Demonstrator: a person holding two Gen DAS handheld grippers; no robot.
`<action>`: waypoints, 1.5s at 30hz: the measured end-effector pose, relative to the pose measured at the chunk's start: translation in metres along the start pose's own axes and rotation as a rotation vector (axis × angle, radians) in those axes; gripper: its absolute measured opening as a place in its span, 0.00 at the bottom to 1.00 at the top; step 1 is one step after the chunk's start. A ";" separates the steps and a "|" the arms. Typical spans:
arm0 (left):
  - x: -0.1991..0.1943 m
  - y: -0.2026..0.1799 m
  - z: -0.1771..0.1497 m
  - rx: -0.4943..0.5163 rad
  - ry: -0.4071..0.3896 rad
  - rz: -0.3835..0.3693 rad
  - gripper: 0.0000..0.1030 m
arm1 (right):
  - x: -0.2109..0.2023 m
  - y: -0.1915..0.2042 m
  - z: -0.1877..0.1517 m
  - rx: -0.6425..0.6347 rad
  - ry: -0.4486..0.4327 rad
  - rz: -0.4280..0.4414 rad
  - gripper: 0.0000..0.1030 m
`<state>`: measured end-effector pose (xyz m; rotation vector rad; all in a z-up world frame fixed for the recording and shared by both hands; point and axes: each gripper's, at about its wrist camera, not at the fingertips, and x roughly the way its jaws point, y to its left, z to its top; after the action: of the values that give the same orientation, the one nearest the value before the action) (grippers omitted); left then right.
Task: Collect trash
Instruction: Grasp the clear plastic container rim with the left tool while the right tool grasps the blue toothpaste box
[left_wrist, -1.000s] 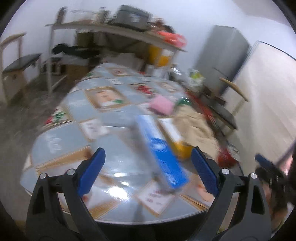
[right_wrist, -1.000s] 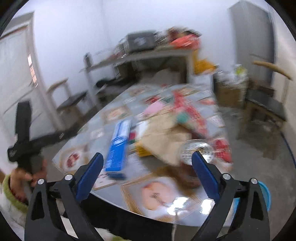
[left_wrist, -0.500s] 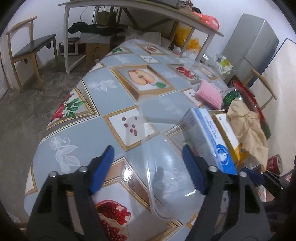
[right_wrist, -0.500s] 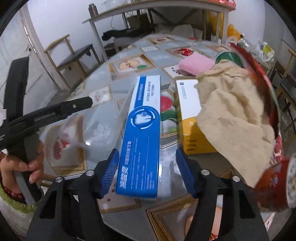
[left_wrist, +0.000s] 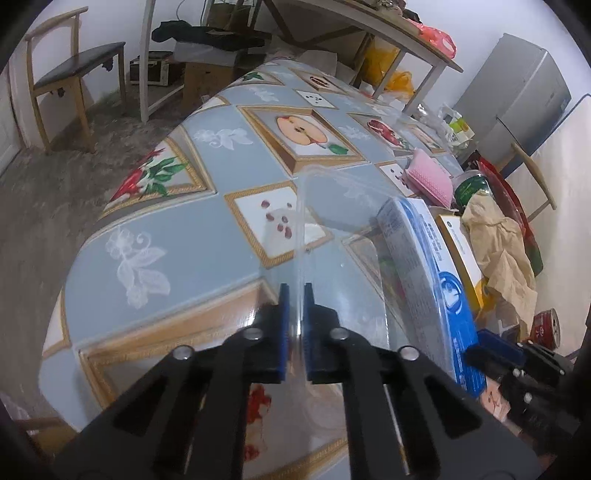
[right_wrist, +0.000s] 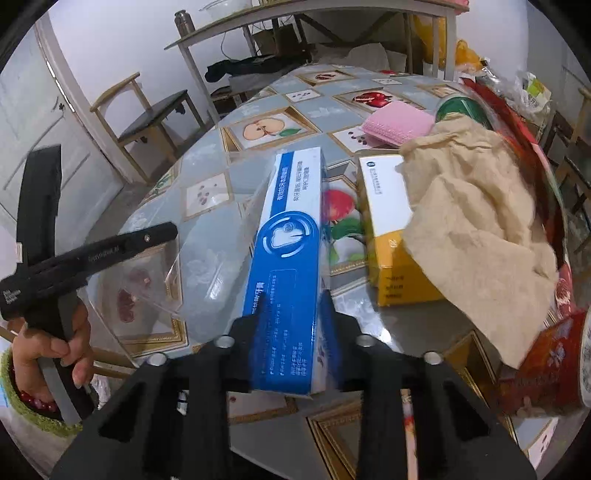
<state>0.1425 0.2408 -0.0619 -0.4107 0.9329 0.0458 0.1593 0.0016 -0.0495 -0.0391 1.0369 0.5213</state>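
**Both claws pinching: clear plastic sheet on the left, blue carton on the right**

The left claw (left_wrist: 294, 325) is pressed together on the near edge of a clear, stiff plastic packaging sheet (left_wrist: 343, 229), which stands up from the desk (left_wrist: 155, 280) and curves away toward the far side. The right claw (right_wrist: 291, 332) is closed on the near end of a long blue-and-white cardboard carton (right_wrist: 291, 236), pinching it across its narrow width; the carton points away over the desk with its far end beside the clear sheet.

Judging by looks, the sheet is very light, thin and springy, with a slick surface. It is likely to buckle or slide out of a loose pinch, so an edge or fold is the sensible place to grip, as here. The carton looks light and fairly rigid but crushable; held at one end it may droop or twist, so a grip nearer the middle would be steadier.

The desk is round and covered in a glossy blue-grey oilcloth printed with framed fruit pictures, probably slippery. Also on it are a white-and-yellow box (right_wrist: 388, 229) partly under a crumpled beige cloth (right_wrist: 480, 229), a pink ribbed pad (right_wrist: 397, 123) and a red tin (right_wrist: 543, 365). Around it stand a wooden chair with a dark seat (left_wrist: 70, 70), a long shelf table and a grey refrigerator (left_wrist: 524, 92)
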 end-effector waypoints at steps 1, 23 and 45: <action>-0.003 0.000 -0.003 -0.003 0.002 0.001 0.04 | -0.001 -0.003 -0.002 0.011 0.009 0.013 0.18; -0.039 0.016 -0.035 -0.064 0.024 0.009 0.15 | 0.008 0.004 0.015 -0.031 0.004 0.036 0.50; -0.032 0.006 -0.042 -0.051 0.056 0.003 0.15 | 0.001 -0.009 -0.022 -0.015 0.114 0.019 0.49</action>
<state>0.0901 0.2359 -0.0607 -0.4594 0.9887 0.0607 0.1463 -0.0121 -0.0634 -0.0736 1.1458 0.5489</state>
